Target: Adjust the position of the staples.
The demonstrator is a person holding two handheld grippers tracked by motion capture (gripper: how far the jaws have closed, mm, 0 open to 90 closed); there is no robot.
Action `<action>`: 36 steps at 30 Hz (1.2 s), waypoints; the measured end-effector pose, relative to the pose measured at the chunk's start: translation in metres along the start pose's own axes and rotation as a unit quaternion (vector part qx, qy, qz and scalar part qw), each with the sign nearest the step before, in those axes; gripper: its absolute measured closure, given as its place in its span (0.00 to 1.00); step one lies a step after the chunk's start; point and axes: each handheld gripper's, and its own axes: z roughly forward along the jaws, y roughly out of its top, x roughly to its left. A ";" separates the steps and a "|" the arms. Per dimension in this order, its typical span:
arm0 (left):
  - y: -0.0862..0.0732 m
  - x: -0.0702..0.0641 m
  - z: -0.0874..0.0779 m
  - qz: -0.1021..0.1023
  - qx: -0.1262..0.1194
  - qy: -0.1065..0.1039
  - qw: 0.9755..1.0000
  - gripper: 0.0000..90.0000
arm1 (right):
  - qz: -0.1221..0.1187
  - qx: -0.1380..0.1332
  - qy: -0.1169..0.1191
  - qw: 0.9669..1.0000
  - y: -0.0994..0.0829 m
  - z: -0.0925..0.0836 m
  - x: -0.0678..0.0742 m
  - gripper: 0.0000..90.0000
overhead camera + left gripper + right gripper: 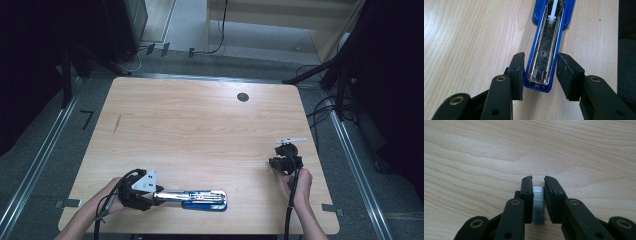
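At the near left of the surface [200, 125] the left gripper [541, 75] has its jaws around the rear end of the blue stapler [544, 60]; the left pad touches its side, the right pad stands just off it, so I cannot tell whether it truly clamps; the stapler lies open, its empty staple channel facing up, its long axis running away from that gripper toward the surface's middle; well apart at the right, the right gripper [538, 195] has its jaws nearly together on 1 strip of staples [538, 205], pads against both its sides; that strip lies lengthwise between the jaws; I judge the coming move turns on carrying it leftward and lining it up with the channel.
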 end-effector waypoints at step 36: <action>0.000 0.000 0.000 0.002 0.003 0.002 1.000 0.67 | -0.042 -0.013 0.022 0.999 0.000 -0.015 0.004 0.88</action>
